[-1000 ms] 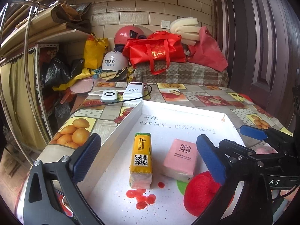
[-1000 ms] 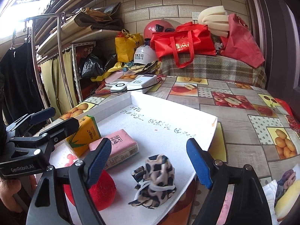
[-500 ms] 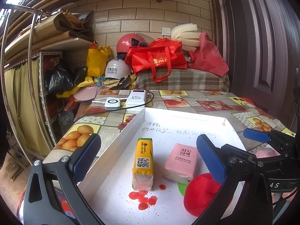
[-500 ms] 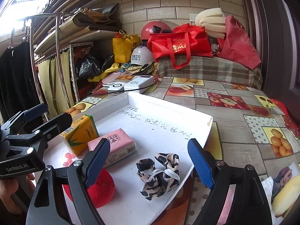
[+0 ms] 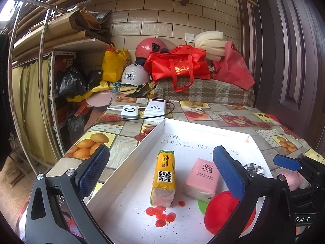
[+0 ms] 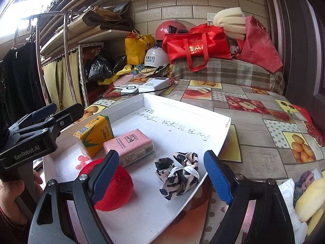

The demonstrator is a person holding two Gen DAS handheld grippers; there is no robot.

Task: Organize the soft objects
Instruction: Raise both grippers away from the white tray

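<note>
A white tray on the fruit-pattern table holds a yellow tissue pack, a pink tissue pack, a red soft ball and a black-and-white patterned scrunchie. The scrunchie lies loose near the tray's right edge. My right gripper hangs open just above and behind it, pads clear of it. Over the tray's left side my left gripper stands open and holds nothing. Ahead of it lie the yellow pack, pink pack and red ball.
A power bank, a charger puck and their cable lie past the tray. More soft things, a yellow sponge and white cloth, sit at the table's right front. Bags and helmets pile at the back. A metal rack stands left, a door right.
The scrunchie, bunched upright between the right fingers before, now lies flattened on the tray. The right gripper has drawn back a little. The left view has tipped slightly upward.
</note>
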